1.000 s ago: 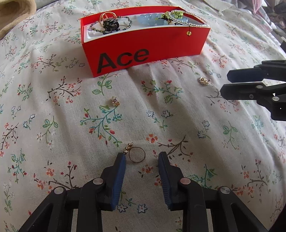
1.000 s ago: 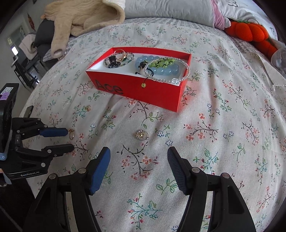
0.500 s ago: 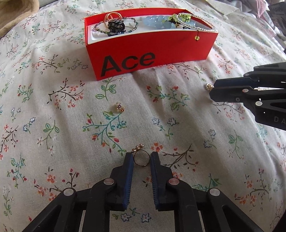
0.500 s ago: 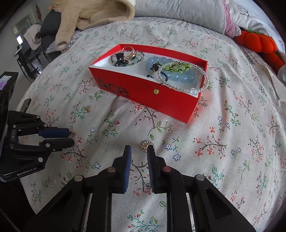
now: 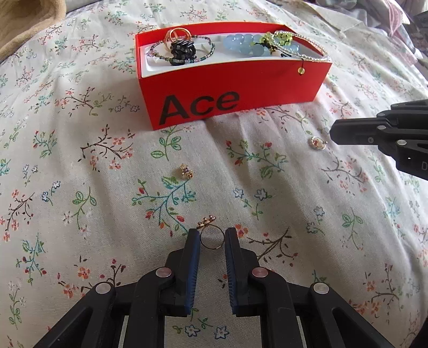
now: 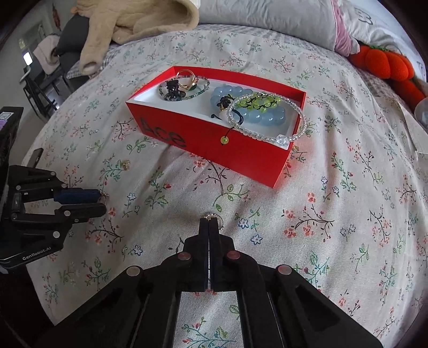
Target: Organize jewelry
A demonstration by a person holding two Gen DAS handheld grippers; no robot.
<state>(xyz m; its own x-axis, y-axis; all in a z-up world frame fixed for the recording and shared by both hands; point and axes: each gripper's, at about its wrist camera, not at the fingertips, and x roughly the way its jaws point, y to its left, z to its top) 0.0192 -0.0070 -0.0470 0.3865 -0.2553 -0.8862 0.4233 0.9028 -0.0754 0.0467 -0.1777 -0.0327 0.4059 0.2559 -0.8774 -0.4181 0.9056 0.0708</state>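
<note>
My left gripper (image 5: 212, 237) is shut on a thin gold ring (image 5: 212, 240) that stands on the floral bedsheet, one pad against each side. My right gripper (image 6: 209, 220) has its jaws fully together. Its tips touch a small oval pendant (image 6: 214, 216) lying flat on the sheet (image 5: 317, 142); I cannot tell if its loop is caught. In the left wrist view the right gripper (image 5: 333, 132) comes in from the right. A small gold earring (image 5: 186, 170) lies loose between the grippers and the red "Ace" box (image 5: 240, 88), which holds bracelets and rings.
The bed bulges toward the cameras. A beige plush blanket (image 6: 133, 21) and a grey pillow (image 6: 267, 18) lie behind the box (image 6: 240, 160), with an orange plush toy (image 6: 385, 64) at the far right. Dark furniture (image 6: 40, 69) stands beyond the bed's left edge.
Both grippers closed from wide open. The left one came together on the gold ring and tipped it upright. The right one shut completely at the pendant, and both views drew slightly nearer the box.
</note>
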